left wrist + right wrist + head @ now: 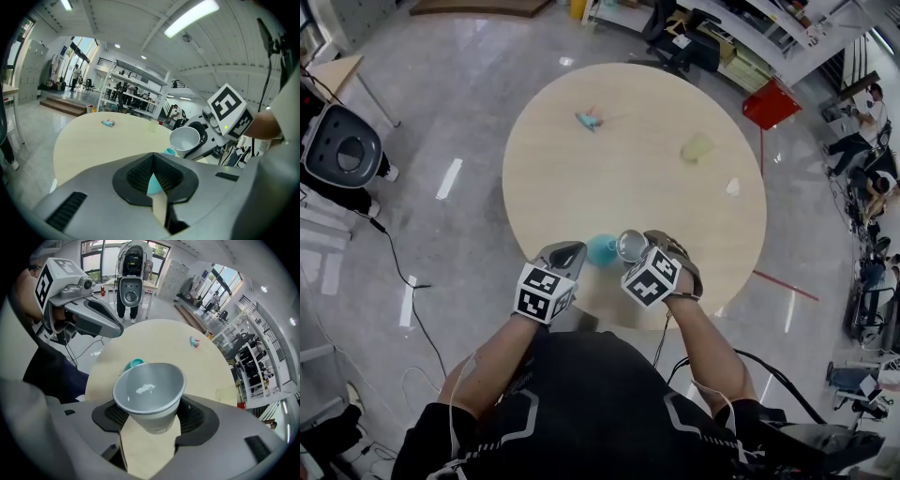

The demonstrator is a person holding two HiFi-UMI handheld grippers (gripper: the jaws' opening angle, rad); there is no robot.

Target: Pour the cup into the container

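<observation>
your right gripper [149, 423] clamps the cup [148, 390], tipped just beside the container [602, 249], probably so its contents fall in. your left gripper [153, 180], jaws together and empty, hovers beside the container, likely to steady it.

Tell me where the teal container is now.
Head view: the teal container stands on the round table at its near edge, just left of the cup.

Teal container [153, 186]: only sliver shows in left claw [153, 164] gap, rest hidden. Cup [147, 390] base buried in right claw [149, 417]. Small teal-pink item [589, 119], far on table [628, 169]: too small to identify.
</observation>
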